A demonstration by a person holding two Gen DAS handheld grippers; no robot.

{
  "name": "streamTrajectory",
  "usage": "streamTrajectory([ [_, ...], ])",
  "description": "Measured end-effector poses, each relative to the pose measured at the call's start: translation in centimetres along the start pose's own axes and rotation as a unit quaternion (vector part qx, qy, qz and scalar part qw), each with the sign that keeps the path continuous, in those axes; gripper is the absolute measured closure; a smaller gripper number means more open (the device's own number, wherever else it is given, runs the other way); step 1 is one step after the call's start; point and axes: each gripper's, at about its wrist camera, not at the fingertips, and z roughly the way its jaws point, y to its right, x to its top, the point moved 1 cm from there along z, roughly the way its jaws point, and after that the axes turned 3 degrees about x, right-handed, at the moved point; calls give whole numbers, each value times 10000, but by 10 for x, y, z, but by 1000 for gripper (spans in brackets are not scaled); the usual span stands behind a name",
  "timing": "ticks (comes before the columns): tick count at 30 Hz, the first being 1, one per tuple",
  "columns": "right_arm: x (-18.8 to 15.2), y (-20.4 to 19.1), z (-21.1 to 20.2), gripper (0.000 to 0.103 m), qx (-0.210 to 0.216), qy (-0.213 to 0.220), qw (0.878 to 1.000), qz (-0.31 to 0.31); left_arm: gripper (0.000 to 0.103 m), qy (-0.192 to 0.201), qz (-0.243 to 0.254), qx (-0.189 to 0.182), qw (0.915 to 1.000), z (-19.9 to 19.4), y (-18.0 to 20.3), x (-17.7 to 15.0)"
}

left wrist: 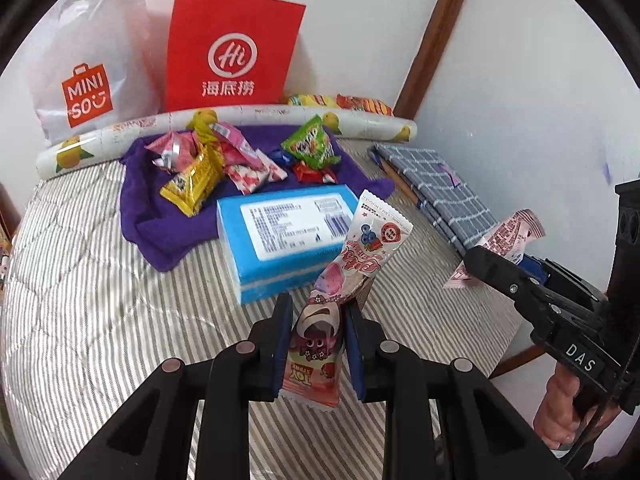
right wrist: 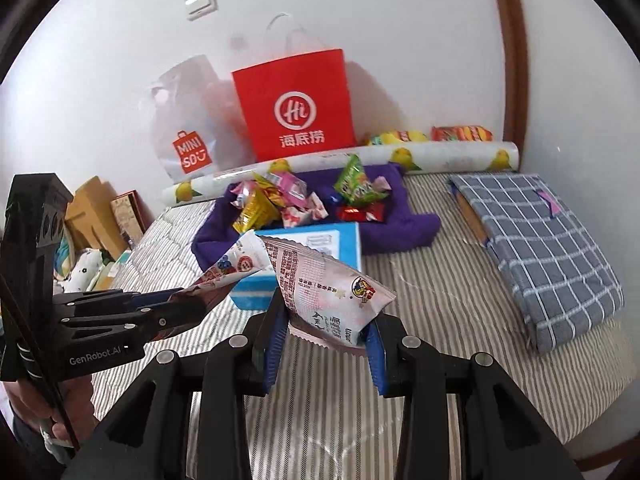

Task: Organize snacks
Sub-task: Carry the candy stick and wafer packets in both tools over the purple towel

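Your left claw [left wrist: 314, 344] is clenched on a pink snack packet [left wrist: 352, 264]; your right claw [right wrist: 326, 334] grips another pale packet [right wrist: 332, 288] — its front faces away, hard to read. Ahead of both, the blue box [left wrist: 280, 232] on the bed [left wrist: 100, 280] is partly hidden.

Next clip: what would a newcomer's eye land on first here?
Probably the red paper bag standing against the wall behind the striped bed. Next, the pink snack packet clamped in the left gripper up front, then the candy pile on the purple cloth.
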Motion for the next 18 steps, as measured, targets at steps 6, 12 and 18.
streamTrajectory([
  [6,22,-7,5,67,-25,35,9998,-195,79,98,-90,-34,9999,0,-9,19],
  [12,38,-6,18,67,-89,-4,9995,-317,79,131,-151,-75,9998,4,-19,40],
  [18,55,-5,35,67,-139,-24,9989,-454,79,119,-230,-31,9997,15,-30,54],
])
